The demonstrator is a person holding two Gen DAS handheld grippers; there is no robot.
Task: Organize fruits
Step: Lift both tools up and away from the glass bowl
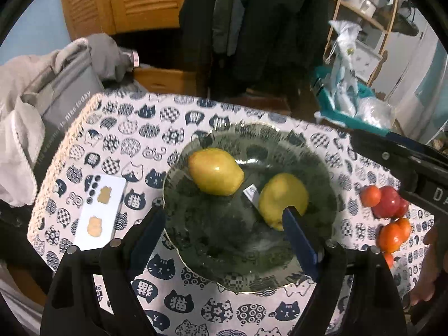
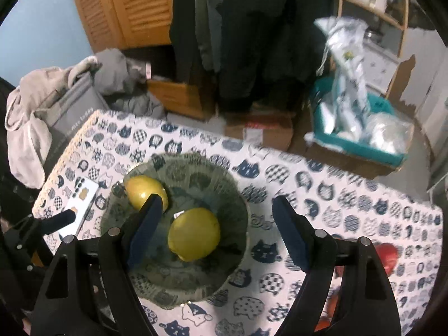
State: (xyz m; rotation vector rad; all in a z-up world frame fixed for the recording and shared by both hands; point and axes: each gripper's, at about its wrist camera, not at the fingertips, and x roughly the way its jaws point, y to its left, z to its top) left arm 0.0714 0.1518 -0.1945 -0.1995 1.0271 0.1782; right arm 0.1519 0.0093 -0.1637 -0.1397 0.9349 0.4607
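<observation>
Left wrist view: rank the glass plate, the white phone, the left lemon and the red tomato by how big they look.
1. Glass plate
2. White phone
3. Left lemon
4. Red tomato, partly hidden by the right gripper, so its rank is unsure.

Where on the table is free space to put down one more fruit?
Free: inside the glass plate, the near part in front of the two yellow fruits; also the tablecloth behind the plate. Crowded: right of the plate, where the red and orange fruits cluster; left, the white card.

From above my claws, both wrist cameras look steeply down, sharing the glass plate (image 1: 196, 252) (image 2: 117, 218) nearby.
</observation>
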